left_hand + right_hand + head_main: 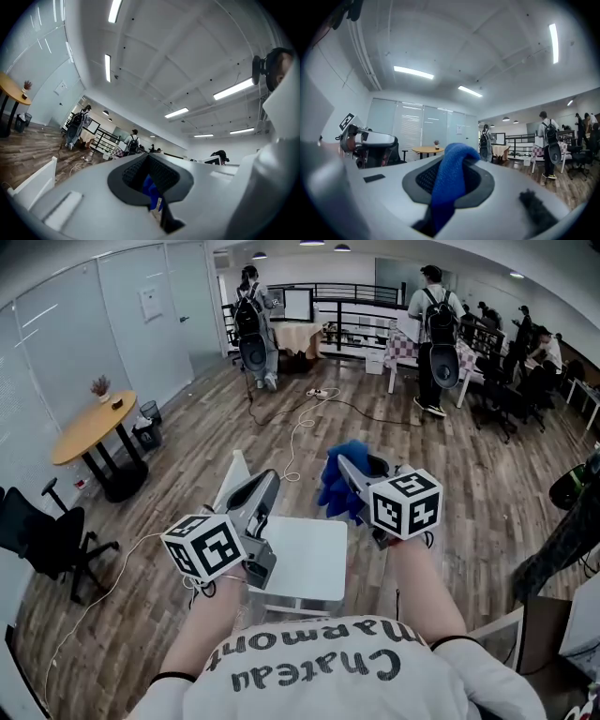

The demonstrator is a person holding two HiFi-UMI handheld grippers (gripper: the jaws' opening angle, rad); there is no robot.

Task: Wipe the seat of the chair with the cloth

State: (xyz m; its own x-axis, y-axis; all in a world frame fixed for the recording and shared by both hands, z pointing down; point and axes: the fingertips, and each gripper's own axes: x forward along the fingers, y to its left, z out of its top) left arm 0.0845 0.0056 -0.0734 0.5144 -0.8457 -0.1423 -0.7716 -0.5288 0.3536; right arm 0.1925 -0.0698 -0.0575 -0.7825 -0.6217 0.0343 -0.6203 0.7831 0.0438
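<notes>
The white chair's seat (305, 559) lies just below and between my two grippers in the head view, with its backrest (232, 479) at the left. My right gripper (349, 470) is held above the seat's right edge and is shut on a blue cloth (337, 484). In the right gripper view, the cloth (447, 183) bulges out between that gripper's (450, 173) black pads. My left gripper (267, 479) hovers over the seat's left side with its jaws together and nothing in them. In the left gripper view, a strip of the blue cloth (150, 190) shows beyond that gripper (149, 164).
A round wooden table (94, 427) with a bin (147, 423) beside it stands at the left. A black office chair (42, 535) is nearer on that side. Cables (300, 427) run across the wood floor ahead. People with backpacks (251, 320) (436, 324) stand by tables at the back.
</notes>
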